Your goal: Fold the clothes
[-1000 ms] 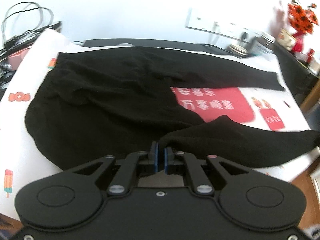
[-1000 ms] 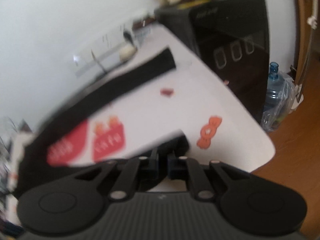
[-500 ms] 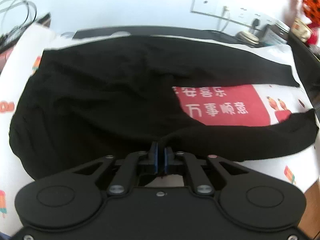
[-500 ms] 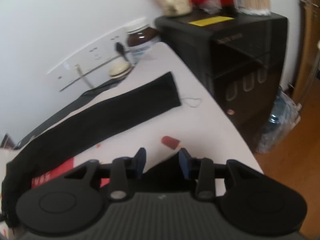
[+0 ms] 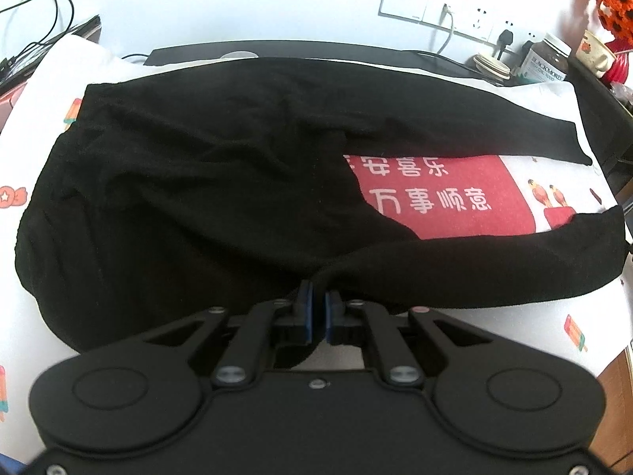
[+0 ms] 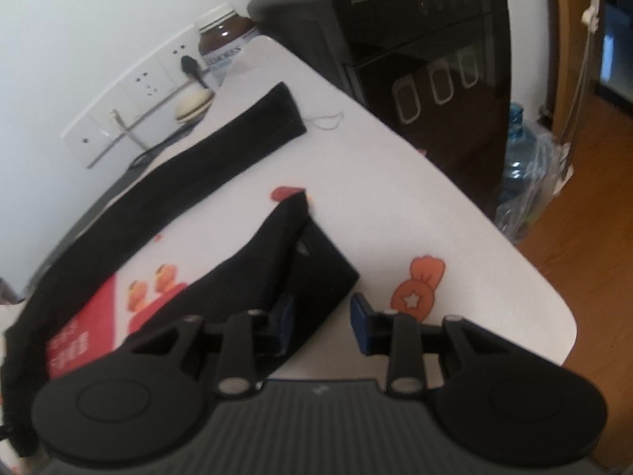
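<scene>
Black trousers (image 5: 178, 198) lie spread on the cloth-covered table (image 5: 494, 332). My left gripper (image 5: 318, 304) is shut on a pinch of the fabric where the near leg (image 5: 494, 261) starts. That leg stretches right; the far leg (image 5: 474, 126) runs along the back. In the right wrist view the near leg's cuff (image 6: 316, 261) lies flat on the table. My right gripper (image 6: 321, 316) stands just above its end, jaws apart and closing. Cloth sits between the blue pads (image 6: 361, 316) but they do not press it. The far leg (image 6: 237, 138) lies beyond.
A red printed panel (image 5: 435, 198) shows between the legs. A brown jar (image 6: 221, 39) and wall sockets (image 5: 435, 8) are at the back right. A black appliance (image 6: 415, 39) and a water bottle (image 6: 518, 150) stand past the table's right edge. Cables (image 5: 31, 19) hang far left.
My right gripper has opened and let go of the near leg's cuff, which now lies flat on the table. The near leg got stretched out to the right. The left gripper stays shut on the fabric.
</scene>
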The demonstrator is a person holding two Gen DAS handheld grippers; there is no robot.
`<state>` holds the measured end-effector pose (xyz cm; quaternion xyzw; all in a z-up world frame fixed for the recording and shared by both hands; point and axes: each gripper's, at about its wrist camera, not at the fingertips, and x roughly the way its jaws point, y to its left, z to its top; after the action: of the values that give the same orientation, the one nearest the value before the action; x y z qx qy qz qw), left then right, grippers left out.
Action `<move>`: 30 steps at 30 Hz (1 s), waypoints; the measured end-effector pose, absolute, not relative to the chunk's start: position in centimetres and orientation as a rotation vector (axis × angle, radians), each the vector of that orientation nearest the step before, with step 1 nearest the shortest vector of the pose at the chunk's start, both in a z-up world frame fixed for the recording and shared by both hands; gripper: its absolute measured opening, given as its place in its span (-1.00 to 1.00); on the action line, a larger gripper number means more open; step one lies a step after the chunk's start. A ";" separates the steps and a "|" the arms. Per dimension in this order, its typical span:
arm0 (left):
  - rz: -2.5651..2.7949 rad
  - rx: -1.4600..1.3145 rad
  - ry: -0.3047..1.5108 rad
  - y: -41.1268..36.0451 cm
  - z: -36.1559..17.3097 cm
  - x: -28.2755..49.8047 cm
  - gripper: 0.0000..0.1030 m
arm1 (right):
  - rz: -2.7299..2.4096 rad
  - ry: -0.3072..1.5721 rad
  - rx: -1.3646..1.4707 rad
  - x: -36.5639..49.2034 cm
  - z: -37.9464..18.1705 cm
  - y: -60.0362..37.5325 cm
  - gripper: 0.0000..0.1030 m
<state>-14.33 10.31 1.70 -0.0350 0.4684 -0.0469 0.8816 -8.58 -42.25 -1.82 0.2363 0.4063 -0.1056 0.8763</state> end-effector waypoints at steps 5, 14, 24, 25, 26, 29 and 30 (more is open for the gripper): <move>-0.108 -0.068 0.978 10.4 1.8 -14.6 -0.88 | -0.239 0.830 0.461 -7.9 -2.6 -41.6 -0.78; -0.292 -0.043 1.009 9.6 2.2 -15.5 -0.70 | -0.356 0.658 0.566 -15.7 3.1 -45.2 -0.95; -0.310 -0.368 1.043 14.8 3.9 -17.8 -0.02 | -0.452 0.741 0.616 -19.6 0.9 -46.6 -0.95; -0.274 -0.430 1.032 16.4 4.0 -17.9 -0.02 | -0.454 0.745 0.613 -19.5 0.8 -46.5 -0.95; -0.234 -0.489 1.021 17.9 4.0 -17.9 -0.02 | -0.454 0.749 0.614 -19.3 0.8 -46.4 -0.95; -0.035 -0.679 0.980 23.0 3.4 -18.2 -0.07 | -0.440 0.748 0.611 -19.0 0.8 -46.0 -0.95; 0.036 -0.745 0.963 24.5 3.0 -18.5 -0.09 | -0.432 0.746 0.611 -18.8 0.8 -45.9 -0.95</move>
<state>-18.48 24.51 3.01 -0.3501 0.4521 0.0170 0.8202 -18.79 -45.89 0.82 0.2914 0.3558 -0.2063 0.8637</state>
